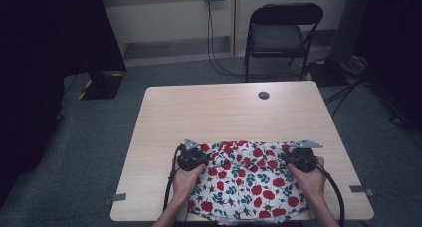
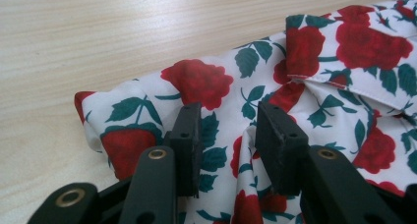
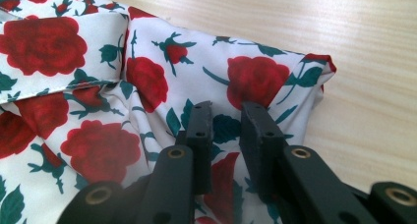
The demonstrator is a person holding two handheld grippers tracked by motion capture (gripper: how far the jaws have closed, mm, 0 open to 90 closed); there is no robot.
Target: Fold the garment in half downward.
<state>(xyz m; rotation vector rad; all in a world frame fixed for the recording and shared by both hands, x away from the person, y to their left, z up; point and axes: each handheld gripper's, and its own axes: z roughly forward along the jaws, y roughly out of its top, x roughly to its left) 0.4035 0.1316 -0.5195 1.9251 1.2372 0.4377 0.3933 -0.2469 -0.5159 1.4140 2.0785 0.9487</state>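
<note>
A rose-print cloth (image 1: 249, 184) lies on the desk (image 1: 224, 112) at its near edge. The left gripper (image 2: 227, 130) pinches a raised fold at the cloth's left far corner; the right gripper (image 3: 226, 128), nearly closed, pinches a fold at its right far corner.

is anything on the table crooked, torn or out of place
Nothing looks damaged or spilled. The rose-print cloth lies rumpled at the near edge of the table, hanging slightly over it, with a hemmed flap folded over. Both tongs, left and right, pinch bunched folds at its far corners.
</note>
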